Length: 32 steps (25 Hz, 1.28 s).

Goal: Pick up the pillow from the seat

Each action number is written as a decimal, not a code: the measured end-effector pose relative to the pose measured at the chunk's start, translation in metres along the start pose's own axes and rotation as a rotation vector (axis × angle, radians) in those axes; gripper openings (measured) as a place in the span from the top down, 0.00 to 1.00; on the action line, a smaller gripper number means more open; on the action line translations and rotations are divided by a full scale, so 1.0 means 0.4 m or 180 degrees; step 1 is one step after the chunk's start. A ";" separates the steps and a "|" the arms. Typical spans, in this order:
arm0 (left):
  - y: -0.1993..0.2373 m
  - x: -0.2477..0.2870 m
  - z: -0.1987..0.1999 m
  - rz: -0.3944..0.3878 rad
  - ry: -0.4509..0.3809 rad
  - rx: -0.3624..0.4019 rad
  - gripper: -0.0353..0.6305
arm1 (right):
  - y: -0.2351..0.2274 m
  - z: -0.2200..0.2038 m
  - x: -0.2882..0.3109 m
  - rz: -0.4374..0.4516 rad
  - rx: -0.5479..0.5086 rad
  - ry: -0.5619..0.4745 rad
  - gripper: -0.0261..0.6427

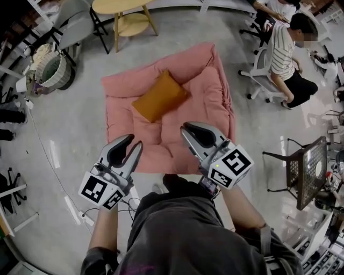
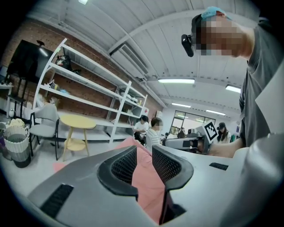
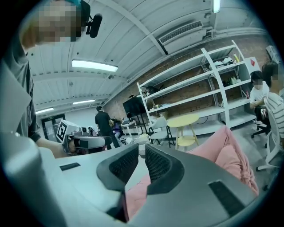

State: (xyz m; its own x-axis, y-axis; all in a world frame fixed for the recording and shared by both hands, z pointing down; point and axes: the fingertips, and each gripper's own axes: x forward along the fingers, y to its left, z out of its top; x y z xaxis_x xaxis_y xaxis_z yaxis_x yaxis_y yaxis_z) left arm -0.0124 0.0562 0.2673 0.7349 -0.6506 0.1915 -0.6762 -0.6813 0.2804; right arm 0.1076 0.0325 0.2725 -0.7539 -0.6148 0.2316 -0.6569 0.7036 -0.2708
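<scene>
The orange pillow (image 1: 160, 95) lies diagonally on the pink cushioned seat (image 1: 207, 64), a little left of its middle and untouched. The seat itself rests flat on the pale floor (image 1: 75, 134).

Both claws hover over the seat's near edge, well short of the pillow. The left claw (image 1: 134, 140) is released, its jaws a little apart with nothing between them; only the pink seat shows through the gap. The right claw (image 1: 187, 129) is clenched on nothing.

The task seems to be at the approach step, with no grasp made yet. The next move likely calls for reaching forward and down to the pillow, with the jaws spread wider to take a soft edge or corner. A soft pillow will probably sag, so a grip from both ends may hold better.

Around the seat stand a round yellow table (image 1: 119, 6), a grey chair (image 1: 75, 27) and a woven basket (image 1: 51, 67). A person in a striped shirt (image 1: 282, 51) sits at the right, and white shelving (image 2: 88, 88) lines a brick wall.
</scene>
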 end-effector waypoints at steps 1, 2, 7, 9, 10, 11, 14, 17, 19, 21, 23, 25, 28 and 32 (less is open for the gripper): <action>0.009 0.019 -0.002 0.0010 0.0014 -0.0005 0.79 | -0.020 -0.002 0.006 0.0011 0.0013 0.0015 0.93; 0.018 0.038 -0.002 0.0017 0.0031 -0.0008 0.78 | -0.040 -0.004 0.012 0.0020 0.0027 0.0030 0.93; 0.058 0.114 -0.020 0.0021 0.0148 -0.0009 0.74 | -0.123 -0.013 0.041 0.0023 0.0047 0.0099 0.93; 0.070 0.137 -0.030 0.0015 0.0186 -0.0014 0.72 | -0.150 -0.017 0.050 0.0019 0.0051 0.0125 0.92; 0.077 0.149 -0.034 0.0009 0.0205 -0.0015 0.71 | -0.162 -0.018 0.055 0.0014 0.0052 0.0139 0.89; 0.084 0.160 -0.039 0.0002 0.0223 -0.0015 0.71 | -0.174 -0.021 0.061 0.0006 0.0050 0.0155 0.84; 0.109 0.191 -0.051 -0.0018 0.0264 -0.0009 0.69 | -0.205 -0.029 0.080 -0.0023 0.0035 0.0205 0.76; 0.137 0.217 -0.064 -0.0053 0.0310 0.0006 0.67 | -0.230 -0.044 0.100 -0.0049 0.0039 0.0260 0.74; 0.164 0.229 -0.078 -0.0077 0.0350 0.0007 0.66 | -0.244 -0.057 0.119 -0.0079 0.0048 0.0300 0.72; 0.198 0.238 -0.097 -0.0101 0.0402 -0.0008 0.64 | -0.257 -0.074 0.144 -0.0113 0.0065 0.0347 0.71; 0.233 0.248 -0.120 -0.0136 0.0465 -0.0031 0.62 | -0.271 -0.092 0.168 -0.0144 0.0083 0.0399 0.70; 0.269 0.263 -0.147 -0.0178 0.0527 -0.0050 0.61 | -0.289 -0.110 0.191 -0.0188 0.0088 0.0446 0.69; 0.323 0.282 -0.186 -0.0236 0.0612 -0.0085 0.58 | -0.321 -0.137 0.225 -0.0292 0.0080 0.0531 0.66; 0.402 0.305 -0.240 -0.0302 0.0722 -0.0147 0.54 | -0.367 -0.174 0.271 -0.0433 0.0134 0.0640 0.62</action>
State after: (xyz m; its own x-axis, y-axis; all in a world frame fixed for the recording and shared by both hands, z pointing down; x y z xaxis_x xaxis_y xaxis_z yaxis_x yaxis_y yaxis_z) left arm -0.0263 -0.1005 0.4258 0.7913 -0.4890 0.3670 -0.6044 -0.7163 0.3488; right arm 0.1222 -0.1127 0.4025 -0.6469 -0.6165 0.4489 -0.7549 0.6012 -0.2621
